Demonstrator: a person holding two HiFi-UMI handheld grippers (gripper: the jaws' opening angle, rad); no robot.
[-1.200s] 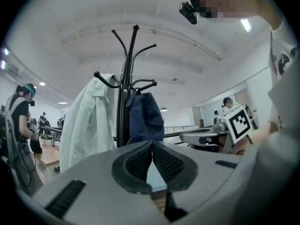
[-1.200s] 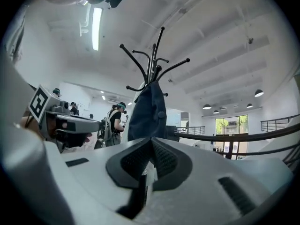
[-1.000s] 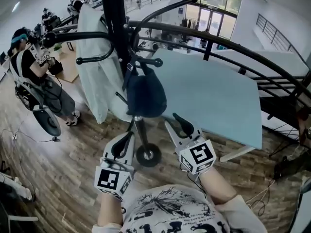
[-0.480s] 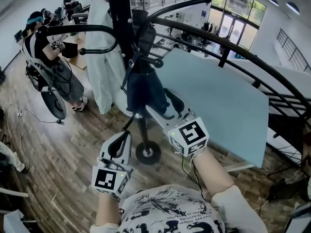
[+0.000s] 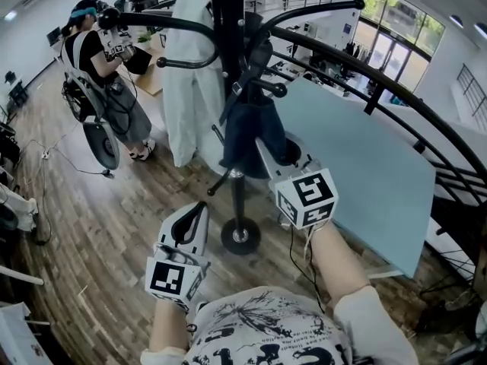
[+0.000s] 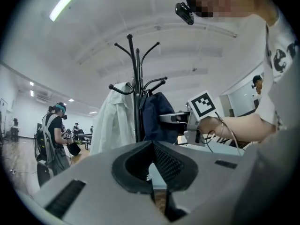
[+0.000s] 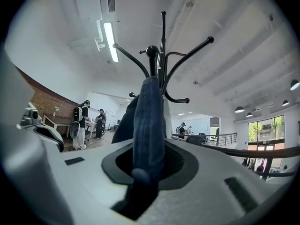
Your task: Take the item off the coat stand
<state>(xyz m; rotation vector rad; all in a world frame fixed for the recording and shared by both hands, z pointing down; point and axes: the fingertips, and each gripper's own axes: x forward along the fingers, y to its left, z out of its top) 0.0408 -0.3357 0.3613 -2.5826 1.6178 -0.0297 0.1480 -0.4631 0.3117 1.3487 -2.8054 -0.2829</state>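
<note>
A black coat stand [image 5: 228, 21] carries a navy garment [image 5: 247, 139] on a hook and a white coat [image 5: 190, 90] behind it. My right gripper [image 5: 278, 154] reaches up into the garment's lower edge. Its jaws are closing, and in the right gripper view the navy cloth [image 7: 149, 121] fills the gap of that gripper [image 7: 140, 172], with the pads pressed on it. My left gripper [image 5: 194, 215] hangs lower, left of the stand's round base [image 5: 241, 236], shut and holding nothing. From the left gripper view I see the stand [image 6: 137, 93] and navy garment [image 6: 157, 121] ahead.
A large pale blue panel [image 5: 365, 158] stands right of the stand, with a black curved railing [image 5: 396, 74] above it. A person [image 5: 106, 74] with a headset stands at the far left beside a wheeled device. Cables lie on the wooden floor.
My right gripper rose from near the stand's base up to the navy garment and took its lower edge between the jaws. The left gripper stayed low.
</note>
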